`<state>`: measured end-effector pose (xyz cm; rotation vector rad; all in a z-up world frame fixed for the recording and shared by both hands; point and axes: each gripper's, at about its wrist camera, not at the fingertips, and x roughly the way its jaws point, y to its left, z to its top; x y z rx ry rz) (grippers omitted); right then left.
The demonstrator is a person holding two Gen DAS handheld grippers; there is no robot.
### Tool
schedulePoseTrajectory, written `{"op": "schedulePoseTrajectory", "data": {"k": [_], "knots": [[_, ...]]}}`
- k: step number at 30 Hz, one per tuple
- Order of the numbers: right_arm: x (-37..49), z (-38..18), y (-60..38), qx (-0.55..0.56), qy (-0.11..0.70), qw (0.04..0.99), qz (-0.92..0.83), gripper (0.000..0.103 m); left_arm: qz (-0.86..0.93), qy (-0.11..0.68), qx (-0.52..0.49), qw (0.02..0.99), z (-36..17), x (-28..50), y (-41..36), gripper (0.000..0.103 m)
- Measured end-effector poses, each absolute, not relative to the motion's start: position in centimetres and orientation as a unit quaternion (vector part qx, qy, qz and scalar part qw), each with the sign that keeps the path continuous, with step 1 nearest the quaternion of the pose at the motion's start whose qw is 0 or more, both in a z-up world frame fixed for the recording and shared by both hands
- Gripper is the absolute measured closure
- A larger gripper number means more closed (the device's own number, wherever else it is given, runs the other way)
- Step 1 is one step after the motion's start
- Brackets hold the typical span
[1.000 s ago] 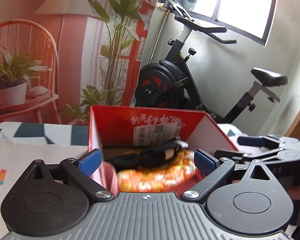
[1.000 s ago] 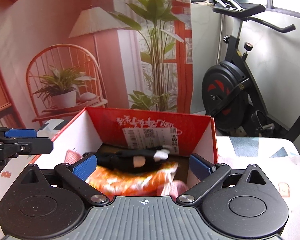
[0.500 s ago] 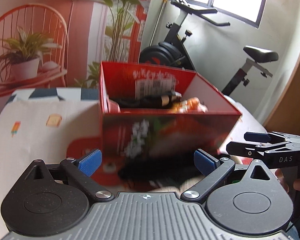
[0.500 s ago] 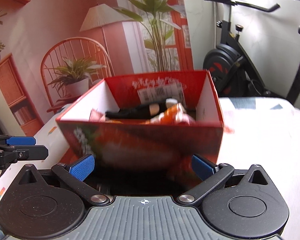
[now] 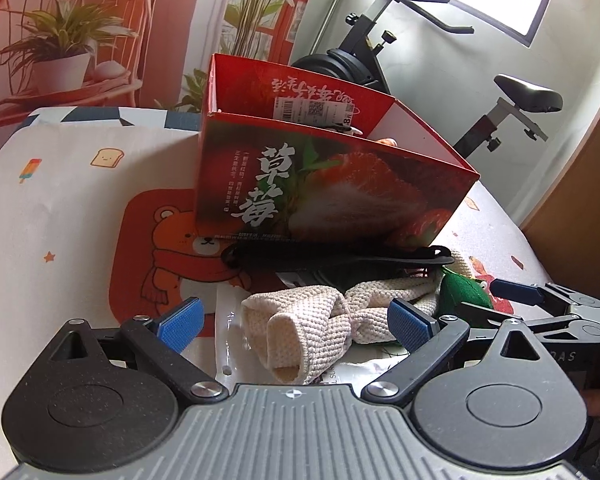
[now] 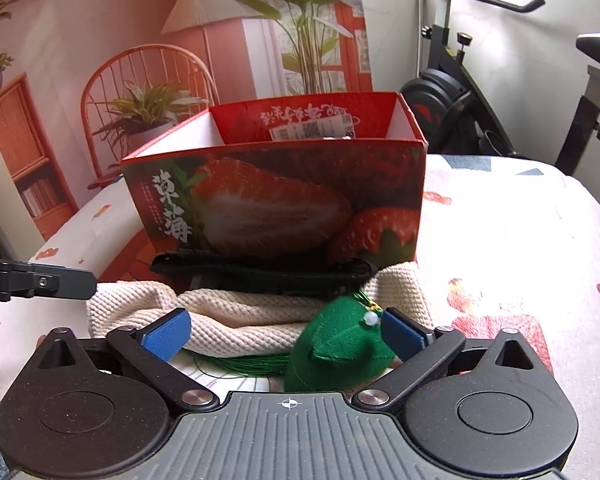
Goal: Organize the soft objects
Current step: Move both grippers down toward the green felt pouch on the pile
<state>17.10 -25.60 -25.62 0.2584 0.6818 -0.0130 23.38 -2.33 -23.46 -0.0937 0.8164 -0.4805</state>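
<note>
A red strawberry box (image 5: 332, 184) stands on the table; it also shows in the right wrist view (image 6: 276, 200). In front of it lie a black strap (image 5: 332, 258), a cream knitted cloth (image 5: 308, 324) and a green felt pouch (image 6: 336, 350) with green cord. My left gripper (image 5: 296, 324) is open, its blue pads either side of the cream cloth. My right gripper (image 6: 284, 332) is open, the green pouch by its right pad and the cream cloth (image 6: 236, 312) behind. Each gripper shows in the other's view, at the edge.
The table wears a white cloth (image 5: 60, 208) with a bear print. A clear plastic bag (image 5: 228, 320) lies under the cream cloth. Behind the table are an exercise bike (image 5: 380, 56) and a wall mural with a chair and plants.
Both grippers have pulled back from above the box and dropped low to the table in front of it. The cream cloth, strap and green pouch have come into view.
</note>
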Motion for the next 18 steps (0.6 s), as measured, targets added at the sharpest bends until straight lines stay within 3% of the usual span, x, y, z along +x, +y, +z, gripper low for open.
{"op": "schedulePoseTrajectory", "data": {"k": [8,18], "knots": [[17.9,-26.9,-27.2,0.159,0.358,0.92,-0.019,0.017,-0.234,0.396,-0.063,0.886,-23.5,23.5,-2.1,0.013],[18.5,-27.7,-28.1,0.18,0.38,0.907,-0.022,0.018,-0.249,0.399,-0.067,0.88,-23.6,23.5,-2.3,0.04]]}}
